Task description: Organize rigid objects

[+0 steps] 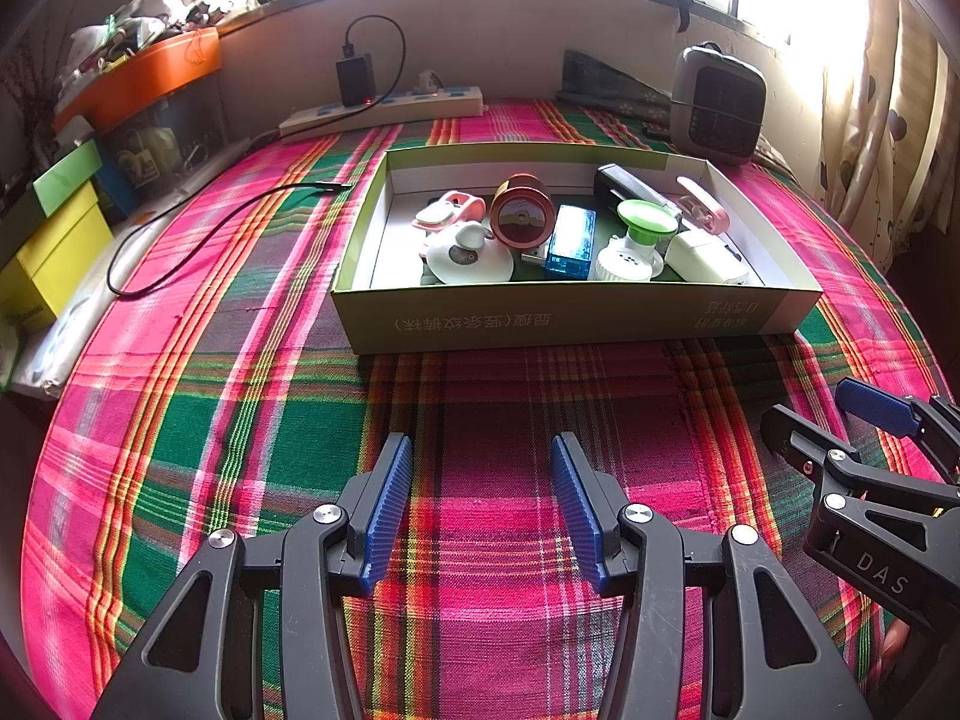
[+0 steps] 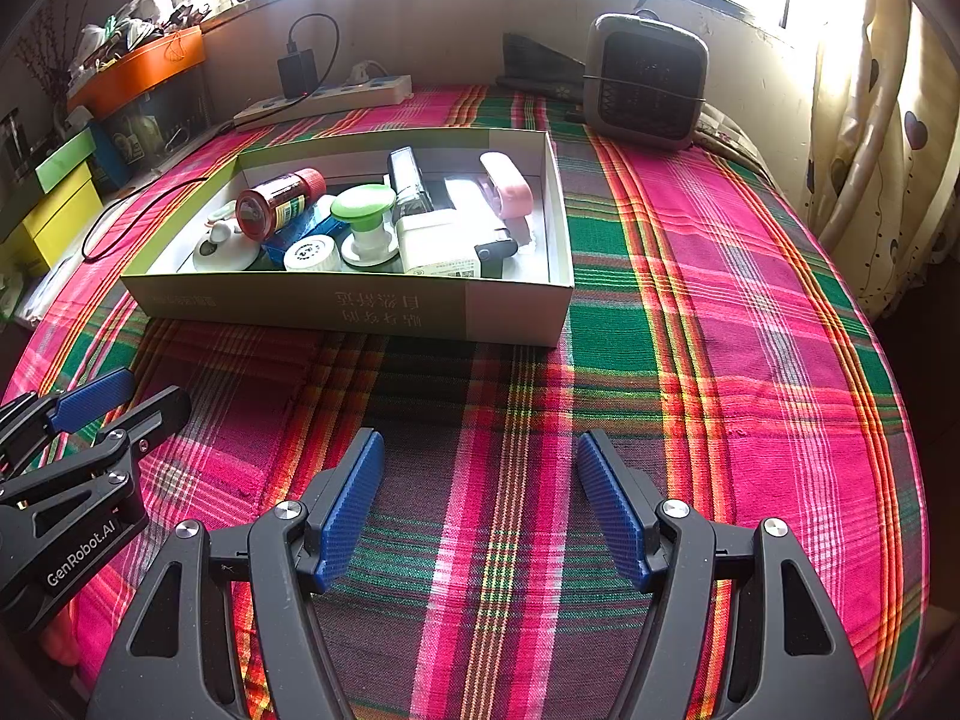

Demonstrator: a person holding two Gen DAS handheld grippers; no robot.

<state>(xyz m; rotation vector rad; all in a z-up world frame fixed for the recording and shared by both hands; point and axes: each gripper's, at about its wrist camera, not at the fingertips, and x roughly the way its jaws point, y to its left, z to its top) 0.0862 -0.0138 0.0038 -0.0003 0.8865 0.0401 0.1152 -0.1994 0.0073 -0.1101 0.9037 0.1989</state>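
A shallow green cardboard box (image 1: 570, 315) (image 2: 360, 306) lies on the plaid cloth and holds several small items: a red-capped spice jar (image 1: 521, 217) (image 2: 279, 204), a blue case (image 1: 571, 243), a green-topped white plug-in device (image 1: 643, 228) (image 2: 365, 222), a white round gadget (image 1: 468, 255) (image 2: 225, 249), a white charger (image 1: 705, 258) (image 2: 438, 249), a pink item (image 1: 705, 204) (image 2: 507, 186) and a black stapler-like bar (image 1: 624, 186) (image 2: 411, 180). My left gripper (image 1: 482, 510) is open and empty in front of the box. My right gripper (image 2: 480, 507) is open and empty, to the right of the left one.
A grey fan heater (image 1: 717, 102) (image 2: 648, 81) stands at the back right. A power strip (image 1: 384, 108) (image 2: 327, 99) with a black adapter lies by the wall. A black cable (image 1: 198, 228) trails left. Yellow and green boxes (image 1: 57, 240) and an orange bin (image 1: 144, 75) crowd the left edge.
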